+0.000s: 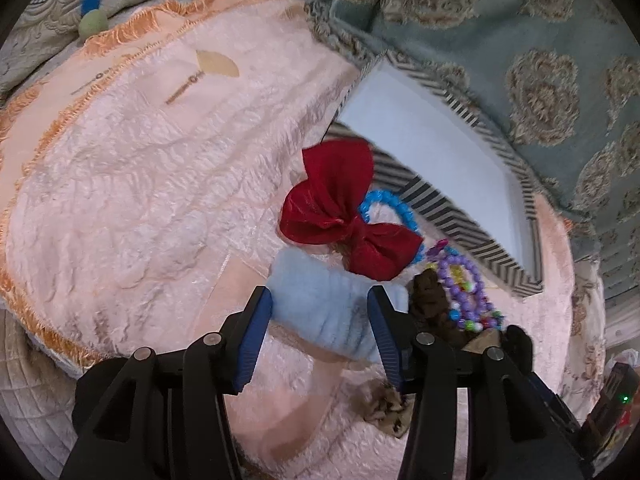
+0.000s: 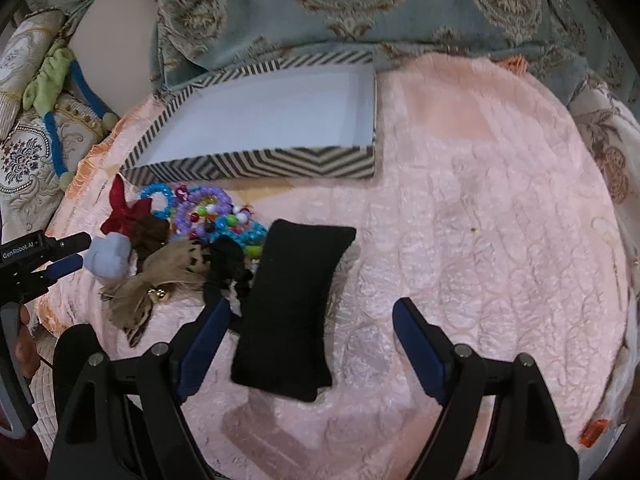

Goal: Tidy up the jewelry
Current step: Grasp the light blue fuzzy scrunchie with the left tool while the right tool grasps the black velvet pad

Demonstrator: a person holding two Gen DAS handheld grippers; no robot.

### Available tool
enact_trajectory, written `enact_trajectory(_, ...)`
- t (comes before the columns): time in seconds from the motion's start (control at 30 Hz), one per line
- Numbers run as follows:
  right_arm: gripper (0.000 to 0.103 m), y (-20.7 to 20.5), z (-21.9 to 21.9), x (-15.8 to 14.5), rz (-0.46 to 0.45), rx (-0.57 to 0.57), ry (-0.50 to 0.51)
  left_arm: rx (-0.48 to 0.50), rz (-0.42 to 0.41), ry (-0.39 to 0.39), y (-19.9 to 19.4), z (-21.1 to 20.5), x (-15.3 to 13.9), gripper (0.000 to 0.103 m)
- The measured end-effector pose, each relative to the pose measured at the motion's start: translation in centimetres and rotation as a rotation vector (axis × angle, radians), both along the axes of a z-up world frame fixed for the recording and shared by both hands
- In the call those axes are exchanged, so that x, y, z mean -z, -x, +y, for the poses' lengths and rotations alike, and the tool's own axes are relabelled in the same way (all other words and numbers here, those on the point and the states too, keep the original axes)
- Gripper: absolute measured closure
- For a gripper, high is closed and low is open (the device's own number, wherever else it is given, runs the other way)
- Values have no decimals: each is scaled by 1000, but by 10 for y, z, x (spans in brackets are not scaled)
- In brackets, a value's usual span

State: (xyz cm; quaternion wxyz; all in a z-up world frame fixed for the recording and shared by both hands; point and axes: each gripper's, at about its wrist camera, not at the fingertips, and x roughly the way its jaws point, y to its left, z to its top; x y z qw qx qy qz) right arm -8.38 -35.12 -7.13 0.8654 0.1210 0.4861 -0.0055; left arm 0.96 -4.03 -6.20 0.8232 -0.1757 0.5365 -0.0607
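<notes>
scrunchie (image 1: 324, 304) lies between left hand-held gripper (image 1: 320, 312) fingers.

Your open chevron-striped box (image 2: 256, 162) with a bare white inside, beaded bracelets (image 2: 208, 216) heaped in front of it beside your red bow (image 1: 340, 216), pale blue scrunchie (image 1: 324, 308), black pouch (image 2: 288, 300) lying flat nearby

Soft, even indoor light, strong fisheye bending.
Faint shadows lie beneath the black pouch (image 2: 290, 304); the striped box (image 1: 436, 168) looks motion-blurred; dark vignette fills the corners.
</notes>
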Motion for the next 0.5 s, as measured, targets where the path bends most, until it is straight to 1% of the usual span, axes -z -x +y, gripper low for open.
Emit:
enact_trajectory(0.07,38,-5,-2,9,15,-2,-32,-4,-16,-1,-1,0,3,70)
enact_trajectory(0.1,41,-6,-2,12,11,-8,-45,-5,-24,-1,-2,0,4,71)
enact_trajectory(0.13,50,-6,-2,14,3,-14,-52,-8,-33,2,-2,2,5,73)
enact_trajectory(0.17,63,-6,-1,14,-3,-18,-52,-14,-39,7,-2,4,6,82)
enact_trajectory(0.2,69,-6,-1,14,-11,-23,-54,-17,-40,-1,-3,6,7,93)
enact_trajectory(0.23,75,-5,-1,12,-17,-21,-52,-17,-42,-9,-3,8,8,95)
enact_trajectory(0.27,80,-3,-2,9,-30,-21,-54,-12,-46,-2,-2,10,8,99)
enact_trajectory(0.3,83,-2,-3,5,-42,-21,-57,-9,-46,6,-1,12,6,103)
enact_trajectory(0.33,87,-1,-4,1,-54,-20,-56,-7,-49,11,0,13,4,103)
enact_trajectory(0.43,88,5,-8,-16,-98,-10,-41,3,-75,26,6,16,-9,103)
enact_trajectory(0.5,88,8,-10,-27,-124,-6,-40,16,-104,23,10,14,-19,103)
